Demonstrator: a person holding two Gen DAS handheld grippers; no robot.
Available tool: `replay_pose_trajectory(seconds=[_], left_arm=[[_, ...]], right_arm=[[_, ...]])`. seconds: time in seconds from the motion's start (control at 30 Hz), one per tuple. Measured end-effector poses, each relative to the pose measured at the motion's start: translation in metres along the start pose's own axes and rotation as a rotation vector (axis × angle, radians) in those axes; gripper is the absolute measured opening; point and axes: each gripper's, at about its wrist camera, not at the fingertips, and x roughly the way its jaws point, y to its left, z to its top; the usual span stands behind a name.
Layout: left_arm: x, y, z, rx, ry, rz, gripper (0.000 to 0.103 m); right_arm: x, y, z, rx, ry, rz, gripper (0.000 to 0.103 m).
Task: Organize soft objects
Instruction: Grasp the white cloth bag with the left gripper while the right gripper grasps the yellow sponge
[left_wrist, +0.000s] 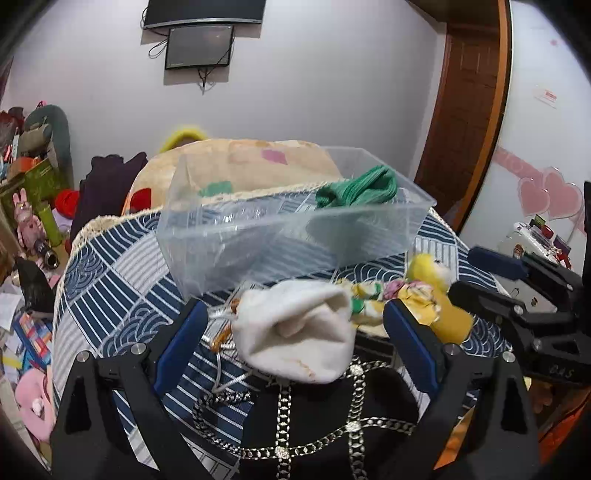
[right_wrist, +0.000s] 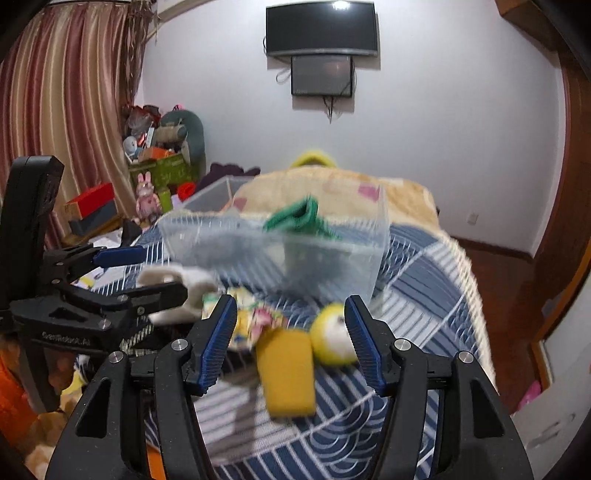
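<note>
You see a clear, glossy plastic box (left_wrist: 295, 225) at the frame centre, with ribbed green knit cloth (left_wrist: 356, 190) inside. Below it, the white sock (left_wrist: 295, 332) looks fuzzy and matt. The left gripper (left_wrist: 293, 332) is matt black plastic with ridged blue pads (left_wrist: 410, 343).

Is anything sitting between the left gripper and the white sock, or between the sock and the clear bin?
Nothing visible does. The left gripper is open with the white sock between its fingers, and the clear bin stands just beyond on the blue patterned cloth, its top open. The yellow plush doll lies off to the right.
</note>
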Motion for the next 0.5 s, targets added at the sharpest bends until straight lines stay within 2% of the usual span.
replay_pose_trajectory(seconds=[0.17, 0.23, 0.37, 0.43, 0.5], left_arm=[[0.007, -0.001, -0.005, 0.007, -0.005, 0.029, 0.094], [0.006, -0.002, -0.006, 0.020, -0.009, 0.035, 0.084], [0.004, 0.001, -0.008, 0.023, -0.009, 0.026, 0.071], [0.003, 0.003, -0.010, 0.016, -0.008, 0.011, 0.061], [0.001, 0.004, -0.011, 0.014, -0.008, 0.004, 0.054]], right_arm=[[0.012, -0.003, -0.017, 0.029, 0.056, 0.014, 0.057], [0.018, -0.005, -0.024, 0.044, 0.083, 0.021, 0.057], [0.024, -0.006, -0.033, 0.065, 0.120, 0.031, 0.057], [0.024, -0.006, -0.034, 0.070, 0.129, 0.037, 0.057], [0.022, -0.006, -0.035, 0.064, 0.123, 0.034, 0.047]])
